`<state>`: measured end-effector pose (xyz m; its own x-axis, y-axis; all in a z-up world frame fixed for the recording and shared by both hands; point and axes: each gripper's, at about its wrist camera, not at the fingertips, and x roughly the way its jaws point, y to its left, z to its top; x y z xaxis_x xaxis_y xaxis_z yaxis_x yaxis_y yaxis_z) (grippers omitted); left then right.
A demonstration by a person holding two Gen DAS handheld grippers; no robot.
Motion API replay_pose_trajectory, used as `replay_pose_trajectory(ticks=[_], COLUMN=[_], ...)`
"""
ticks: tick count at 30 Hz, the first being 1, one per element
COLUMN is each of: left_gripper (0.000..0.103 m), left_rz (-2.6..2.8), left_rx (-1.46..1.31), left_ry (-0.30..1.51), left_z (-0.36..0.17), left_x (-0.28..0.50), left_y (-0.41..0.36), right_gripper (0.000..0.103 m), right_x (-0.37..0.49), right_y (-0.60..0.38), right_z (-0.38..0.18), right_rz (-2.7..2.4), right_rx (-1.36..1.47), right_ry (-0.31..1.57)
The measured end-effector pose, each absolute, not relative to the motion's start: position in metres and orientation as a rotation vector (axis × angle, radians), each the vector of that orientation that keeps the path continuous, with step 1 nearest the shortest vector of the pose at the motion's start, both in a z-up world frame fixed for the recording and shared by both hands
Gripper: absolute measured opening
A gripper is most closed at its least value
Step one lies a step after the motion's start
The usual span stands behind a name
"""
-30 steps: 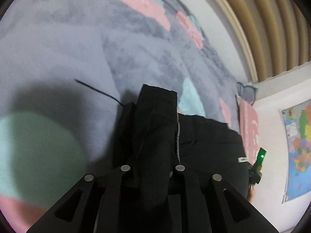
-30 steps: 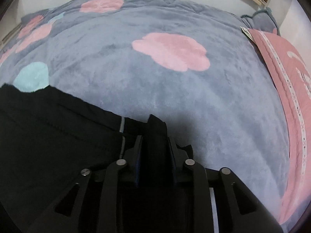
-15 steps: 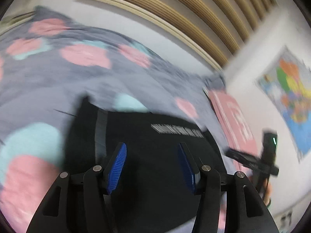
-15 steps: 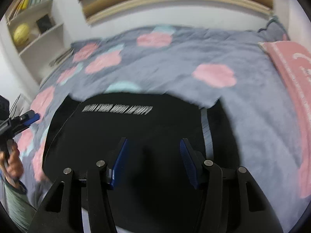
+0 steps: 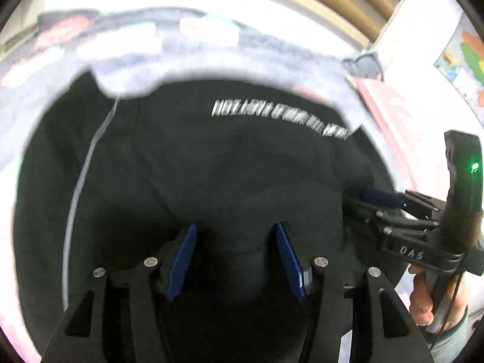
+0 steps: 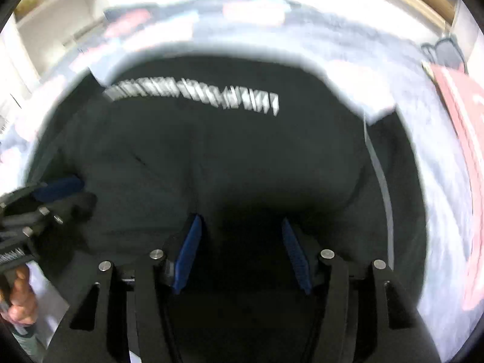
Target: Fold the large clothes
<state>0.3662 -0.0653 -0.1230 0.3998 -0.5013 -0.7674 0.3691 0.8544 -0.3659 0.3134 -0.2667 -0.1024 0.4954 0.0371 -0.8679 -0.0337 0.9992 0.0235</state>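
The black garment [image 5: 211, 166] lies spread flat on the grey bedspread [image 5: 305, 60], filling most of both wrist views, with a line of white lettering [image 5: 281, 118] across its far part and a pale stripe [image 5: 81, 175] running down its left edge. In the right wrist view I see the same lettering [image 6: 193, 96] and another pale stripe [image 6: 381, 187] down the garment's right side. Both pictures are blurred, and the bedspread's pink and pale blue patches are washed out by glare.

My left gripper [image 5: 236, 257] hangs over the near part of the garment with its blue pads [image 5: 181, 263] standing moderately apart; nothing sits between them, only dark cloth lying below. My right gripper [image 6: 242, 251] is in the same posture over the cloth, its jaws parting a little further at this moment, and its blue pads [image 6: 187, 254] pinch nothing.

From the left wrist view I can see the right gripper at the right edge with a green light [image 5: 475, 168] glowing on its body and a hand [image 5: 429, 299] wrapped around its handle. From the right wrist view the left gripper shows at the left edge, held by the other hand [image 6: 21, 302].

A pink pillow [image 6: 459, 115] lies on the right side of the bed, a colourful map [image 5: 462, 57] hangs on the wall beyond it, and white shelves [image 6: 57, 15] stand at the upper left of the right wrist view.
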Motion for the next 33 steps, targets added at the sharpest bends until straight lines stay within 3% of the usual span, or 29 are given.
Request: replay_pose_trajectory(ticks=[4, 8, 12, 20, 25, 33], left_gripper=[0.059, 0.058, 0.058, 0.059, 0.059, 0.059], left_rz=[-0.52, -0.488, -0.462, -0.553, -0.594, -0.498], left_rx=[-0.235, -0.357, -0.335, -0.245, -0.211, -0.268], left_ry=[0.967, 1.187, 1.212, 1.113, 1.04, 0.993], left_z=[-0.101, -0.154, -0.172, -0.142, -0.101, -0.073], left_x=[0.393, 0.447, 0.459, 0.417, 0.374, 0.339], left_y=[-0.066, -0.072, -0.077, -0.074, -0.045, 0.024], right_gripper=[0.061, 0.06, 0.06, 0.061, 0.073, 0.077], right_x=[0.334, 0.378, 0.381, 0.351, 0.315, 0.258], right_y=[-0.265, -0.27, -0.272, -0.271, -0.278, -0.281], right_z=[-0.074, -0.129, -0.152, -0.134, -0.104, -0.068], right_rz=[0.013, 0.01, 0.0, 0.01, 0.035, 0.045], right_rx=[0.021, 0.095, 0.119, 0.095, 0.108, 0.127], right_ry=[0.929, 1.092, 1.084, 1.029, 0.999, 0.992])
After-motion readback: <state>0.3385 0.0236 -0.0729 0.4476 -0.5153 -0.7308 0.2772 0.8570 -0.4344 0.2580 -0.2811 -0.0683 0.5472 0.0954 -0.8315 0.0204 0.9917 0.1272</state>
